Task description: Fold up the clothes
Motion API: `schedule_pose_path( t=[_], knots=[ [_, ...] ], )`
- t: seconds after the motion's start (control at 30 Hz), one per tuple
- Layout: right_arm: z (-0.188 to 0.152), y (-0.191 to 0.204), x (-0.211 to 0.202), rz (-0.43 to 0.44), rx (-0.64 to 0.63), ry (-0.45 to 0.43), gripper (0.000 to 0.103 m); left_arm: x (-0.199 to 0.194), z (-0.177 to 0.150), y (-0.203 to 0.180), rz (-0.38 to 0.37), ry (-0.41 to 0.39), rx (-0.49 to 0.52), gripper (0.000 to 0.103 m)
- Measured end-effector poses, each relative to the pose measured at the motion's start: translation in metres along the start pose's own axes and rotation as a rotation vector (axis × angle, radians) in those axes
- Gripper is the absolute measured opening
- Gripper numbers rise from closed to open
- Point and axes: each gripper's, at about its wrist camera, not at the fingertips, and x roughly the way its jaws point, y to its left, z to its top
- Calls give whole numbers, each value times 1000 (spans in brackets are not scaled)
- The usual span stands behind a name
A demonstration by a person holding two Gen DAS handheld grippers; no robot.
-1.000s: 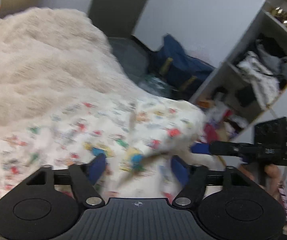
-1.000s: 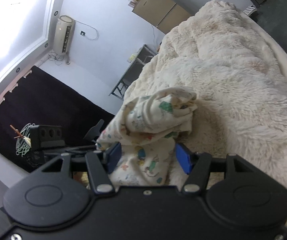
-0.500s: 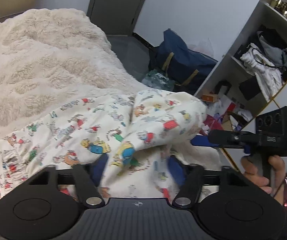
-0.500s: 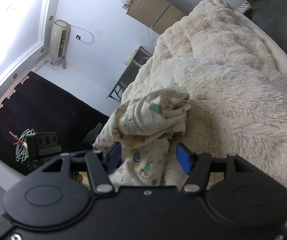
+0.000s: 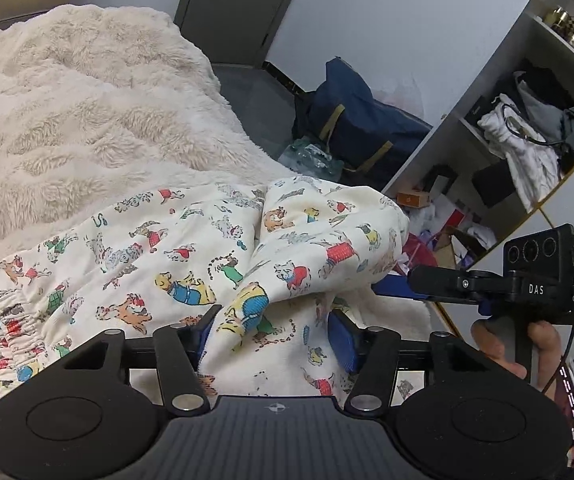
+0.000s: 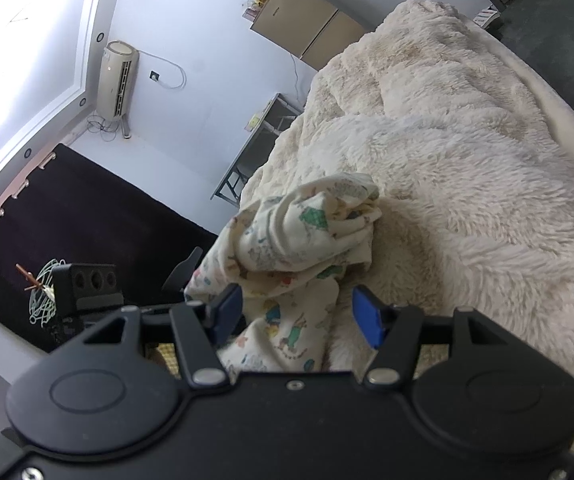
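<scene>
A cream garment printed with small cartoon animals point(image 5: 191, 252) lies bunched on a fluffy cream blanket point(image 5: 87, 112). My left gripper point(image 5: 273, 330) is open, its blue pads either side of a fold of the garment. In the right wrist view the same garment point(image 6: 307, 236) is heaped on the blanket point(image 6: 467, 184). My right gripper point(image 6: 299, 314) is open, with cloth lying between its pads. The right gripper also shows in the left wrist view point(image 5: 391, 284), its tip under the garment's right edge.
A dark blue bag point(image 5: 363, 128) stands on the floor by the wall. Open shelves point(image 5: 527, 152) stuffed with clothes and boxes are at the right. A brown cabinet point(image 6: 307, 28), a metal table point(image 6: 259, 140) and a standing air conditioner point(image 6: 117, 80) line the far wall.
The left gripper has steadied after a fast blurred sweep and sits closer over the garment. The garment's right part is now folded over into a hump. The right gripper has hardly moved.
</scene>
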Motion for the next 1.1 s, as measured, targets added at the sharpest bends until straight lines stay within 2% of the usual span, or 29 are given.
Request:
schedule_pose_path(
  t=[0.07, 0.13, 0.23, 0.3, 0.47, 0.57, 0.7, 0.8, 0.9, 1.0, 1.1],
  knots=[
    [1, -1, -1, 1, 3, -1, 59, 0, -1, -3, 14, -5, 15, 41],
    [2, -2, -3, 5, 8, -7, 59, -2, 0, -4, 19, -15, 16, 25],
    [6, -6, -11, 12, 25, -32, 59, -7, 3, -5, 6, -28, 11, 12],
    [9, -8, -16, 16, 34, -48, 59, -11, 6, -10, -21, -32, 19, 10],
    [17, -11, -35, 35, 54, -105, 59, -9, 11, -32, 2, -16, 93, 10],
    [18, -12, -37, 35, 56, -110, 59, -4, 11, -31, 12, 0, 73, 12],
    [18, -12, -36, 33, 57, -112, 59, -1, 10, -24, -12, -4, 42, 12],
    [17, -10, -37, 36, 58, -120, 59, -4, 15, -28, -76, -32, 12, 9],
    [20, -12, -47, 52, 68, -147, 59, -9, 28, -42, -102, -54, 10, 7],
    [23, -13, -58, 68, 79, -173, 59, -17, 47, -74, -144, -82, 30, 6],
    [25, -16, -71, 65, 93, -221, 59, -30, 64, -117, -137, -108, 102, 5]
  ],
)
